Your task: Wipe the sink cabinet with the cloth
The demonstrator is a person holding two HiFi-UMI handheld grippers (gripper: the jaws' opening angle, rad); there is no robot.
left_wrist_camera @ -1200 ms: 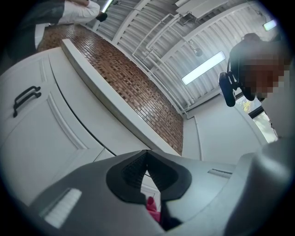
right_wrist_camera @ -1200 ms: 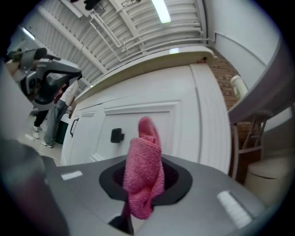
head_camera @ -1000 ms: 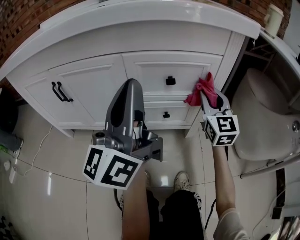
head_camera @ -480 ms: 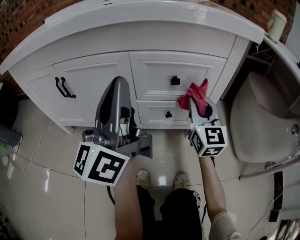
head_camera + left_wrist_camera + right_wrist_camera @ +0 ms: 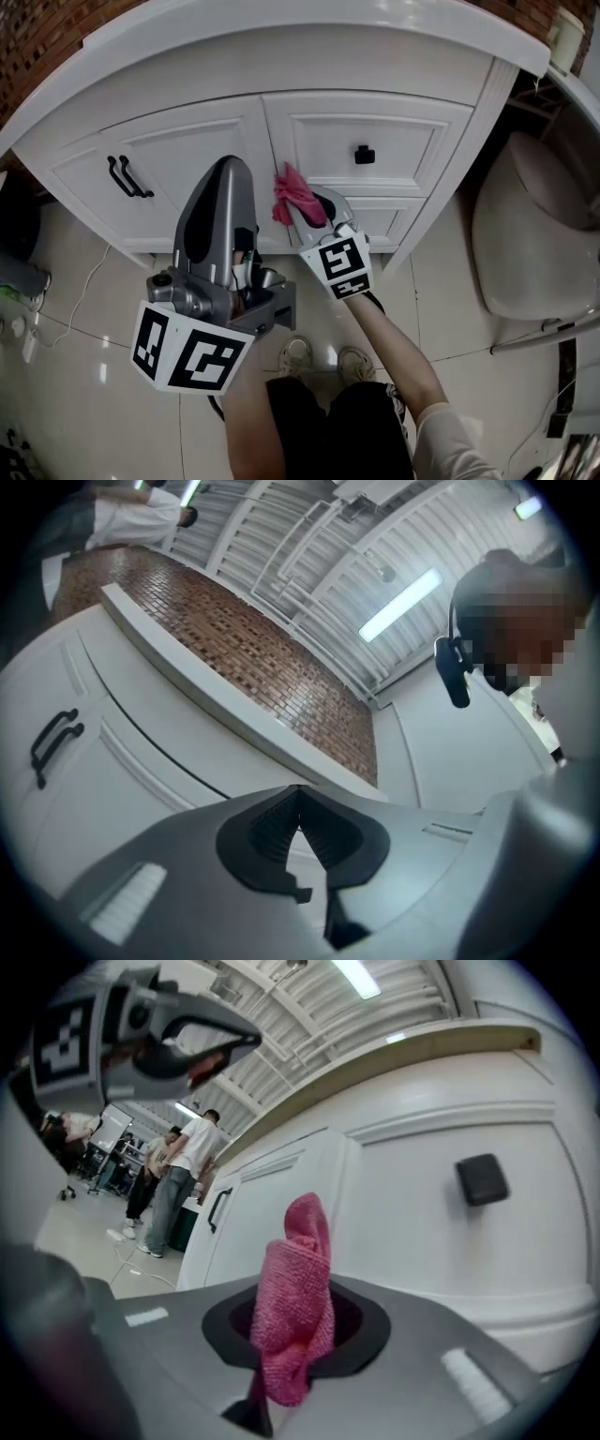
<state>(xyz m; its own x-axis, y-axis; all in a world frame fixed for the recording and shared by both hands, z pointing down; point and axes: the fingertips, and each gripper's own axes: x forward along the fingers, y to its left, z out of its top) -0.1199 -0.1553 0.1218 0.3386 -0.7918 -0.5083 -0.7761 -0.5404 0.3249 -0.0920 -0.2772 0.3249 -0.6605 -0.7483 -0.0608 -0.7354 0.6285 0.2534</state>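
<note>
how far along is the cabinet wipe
Done: the cloth has crossed the upper drawer from its right end. In hand: the right gripper clamps it near the drawer's left edge. Left, likely: the door. The left gripper is shut, empty.

A small pink microfibre cloth [image 5: 289,192] is bunched into an upright wad. Its lower end is pinched between the closed jaws of the right tool [image 5: 292,1335], and its folded top stands out past the tips, pointing forward. Straight ahead of that tool stands the white panelled wooden sink cabinet [image 5: 187,155], under an overhanging white top. The cloth is at the seam between the cabinet's door and its drawers, level with the upper drawer. Whether it touches the surface cannot be made out. A black square drawer knob [image 5: 364,154] lies to the tool's right, and two black bar handles [image 5: 125,176] lie to its left.
</note>
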